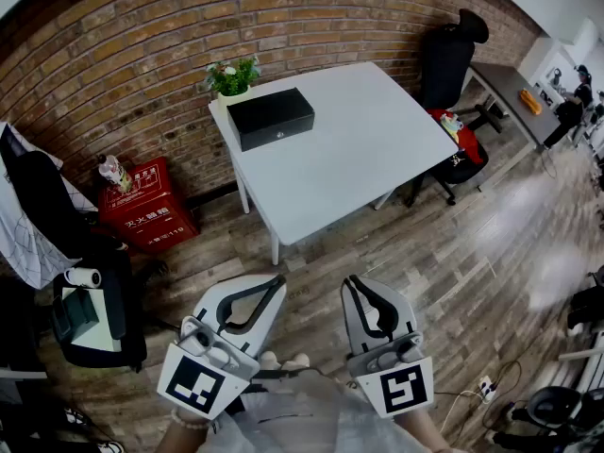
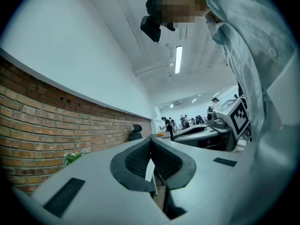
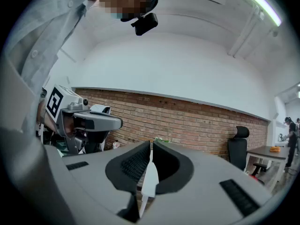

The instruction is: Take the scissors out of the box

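- the left gripper is clenched, its grey jaws pressed together on nothing. the right gripper is likewise closed and empty, tips meeting.
- both point level, close to the person's body, above the wooden plank floor and well apart from the white square table.
- the flat black rectangular box lies near the table's far corner with its lid down, just beside a small green potted plant.
- as i judge it, the task has not begun: reaching the table, opening the box and lifting the scissors out are all still to do.
- the scissors show in no view. they are presumably inside the shut box, but that can't be confirmed. how the lid opens is too small to tell.
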`<state>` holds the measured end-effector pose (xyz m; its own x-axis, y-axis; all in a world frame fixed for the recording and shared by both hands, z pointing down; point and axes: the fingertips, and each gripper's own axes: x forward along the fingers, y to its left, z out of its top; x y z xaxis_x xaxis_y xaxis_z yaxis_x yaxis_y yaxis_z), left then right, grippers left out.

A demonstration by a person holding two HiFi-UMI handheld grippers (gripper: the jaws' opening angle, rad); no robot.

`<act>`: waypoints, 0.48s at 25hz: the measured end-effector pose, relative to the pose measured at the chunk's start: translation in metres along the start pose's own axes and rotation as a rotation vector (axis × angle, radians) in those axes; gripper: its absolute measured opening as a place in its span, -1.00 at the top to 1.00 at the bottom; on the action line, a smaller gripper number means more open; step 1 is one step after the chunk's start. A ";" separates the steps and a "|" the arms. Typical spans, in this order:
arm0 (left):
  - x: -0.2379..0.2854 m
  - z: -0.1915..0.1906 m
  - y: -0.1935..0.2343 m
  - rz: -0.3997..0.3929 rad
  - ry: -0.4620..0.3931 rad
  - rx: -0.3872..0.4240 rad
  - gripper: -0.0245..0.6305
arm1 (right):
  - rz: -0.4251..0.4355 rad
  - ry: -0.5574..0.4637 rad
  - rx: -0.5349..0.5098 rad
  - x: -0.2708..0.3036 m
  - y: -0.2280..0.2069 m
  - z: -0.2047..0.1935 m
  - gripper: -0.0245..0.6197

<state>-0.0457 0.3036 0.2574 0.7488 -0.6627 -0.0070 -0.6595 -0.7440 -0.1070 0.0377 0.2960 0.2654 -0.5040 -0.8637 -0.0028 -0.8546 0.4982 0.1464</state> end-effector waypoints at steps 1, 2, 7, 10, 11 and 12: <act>0.000 0.000 0.001 0.004 -0.002 -0.002 0.87 | 0.000 0.000 0.000 0.000 0.000 0.000 0.77; -0.001 0.000 0.003 0.007 -0.004 -0.003 0.87 | 0.000 0.000 -0.001 0.001 0.000 0.000 0.77; -0.001 0.002 0.004 0.013 -0.013 -0.004 0.87 | 0.000 0.004 0.002 0.000 0.001 0.000 0.77; -0.003 0.001 0.002 0.010 -0.010 -0.001 0.87 | 0.003 0.004 0.000 0.000 0.003 -0.001 0.77; -0.003 0.001 0.002 0.009 -0.011 0.000 0.87 | 0.003 0.004 0.001 0.000 0.004 -0.002 0.77; -0.004 0.001 0.001 0.009 -0.011 0.000 0.87 | 0.002 0.003 0.004 0.000 0.004 -0.002 0.77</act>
<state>-0.0494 0.3056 0.2565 0.7432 -0.6687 -0.0191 -0.6665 -0.7377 -0.1071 0.0346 0.2982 0.2679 -0.5055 -0.8628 0.0008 -0.8540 0.5004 0.1424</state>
